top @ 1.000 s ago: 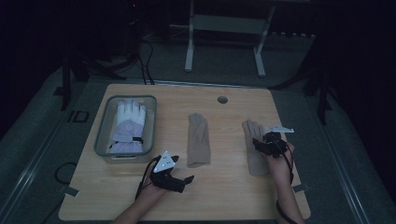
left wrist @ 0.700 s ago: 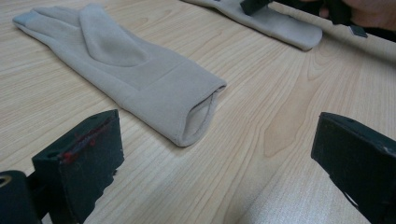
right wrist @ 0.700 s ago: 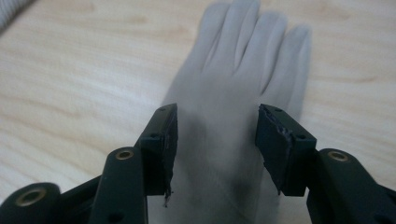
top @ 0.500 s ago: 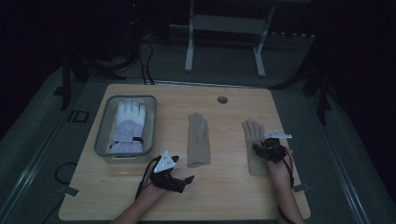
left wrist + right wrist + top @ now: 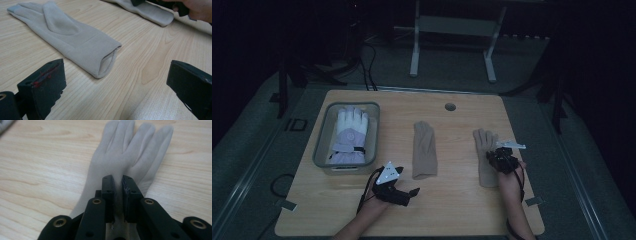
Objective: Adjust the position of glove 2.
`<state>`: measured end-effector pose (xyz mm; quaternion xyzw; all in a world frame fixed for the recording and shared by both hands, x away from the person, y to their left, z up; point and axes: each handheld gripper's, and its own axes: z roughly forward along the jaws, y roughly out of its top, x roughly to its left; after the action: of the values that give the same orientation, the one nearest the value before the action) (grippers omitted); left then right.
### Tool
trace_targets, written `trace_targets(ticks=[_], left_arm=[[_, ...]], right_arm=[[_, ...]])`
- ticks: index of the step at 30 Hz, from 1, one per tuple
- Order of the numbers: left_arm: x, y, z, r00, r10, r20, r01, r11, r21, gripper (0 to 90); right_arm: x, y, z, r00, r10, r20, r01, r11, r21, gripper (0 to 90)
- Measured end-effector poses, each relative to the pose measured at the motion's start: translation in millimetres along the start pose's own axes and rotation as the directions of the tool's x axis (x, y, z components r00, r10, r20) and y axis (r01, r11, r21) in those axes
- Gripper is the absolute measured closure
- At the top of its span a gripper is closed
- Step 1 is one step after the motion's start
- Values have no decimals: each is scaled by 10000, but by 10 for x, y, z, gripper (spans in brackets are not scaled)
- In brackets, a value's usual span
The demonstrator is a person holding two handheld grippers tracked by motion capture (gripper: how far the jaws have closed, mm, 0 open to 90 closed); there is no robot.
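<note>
Two beige gloves lie flat on the wooden table [image 5: 452,210]. My right gripper [image 5: 498,158] sits over the palm of the right beige glove [image 5: 485,172]. In the right gripper view its jaws [image 5: 118,187] have just been closing and now pinch a raised fold of that glove [image 5: 130,150] below its fingers. The middle beige glove [image 5: 424,149] lies with its cuff toward me. My left gripper [image 5: 409,192] rests open near the front edge, and its jaws [image 5: 116,75] frame that glove's open cuff [image 5: 75,40] without touching it.
A clear tray [image 5: 321,145] at the left of the table holds a white and lavender glove [image 5: 349,132]. A round hole [image 5: 450,106] is near the table's far edge. A metal stand [image 5: 452,45] is on the floor behind the table.
The right gripper's jaws have closed onto a fold of the right beige glove. The left hand and both gloves stay where they were.
</note>
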<state>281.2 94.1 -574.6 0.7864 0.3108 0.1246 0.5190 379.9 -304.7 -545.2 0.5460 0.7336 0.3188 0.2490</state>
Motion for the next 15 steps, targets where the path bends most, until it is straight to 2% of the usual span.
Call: trace_targets(ticks=[3,6,12,15], left_arm=[[0,0,0,10000,-3,7,3,10000,3,24],[-1,0,0,10000,11,-5,-11,10000,11,25],[-2,0,0,10000,17,-21,-17,10000,12,24],[-5,0,2,10000,22,-38,-22,10000,3,24]], right_arm=[[25,77,-106,10000,25,-28,-26,9996,-275,816],[49,177,-217,9995,285,-133,-292,9976,-624,817],[132,382,-362,9993,381,-51,-384,9948,-943,817],[179,491,-428,9985,516,-180,-534,9919,-1154,816]])
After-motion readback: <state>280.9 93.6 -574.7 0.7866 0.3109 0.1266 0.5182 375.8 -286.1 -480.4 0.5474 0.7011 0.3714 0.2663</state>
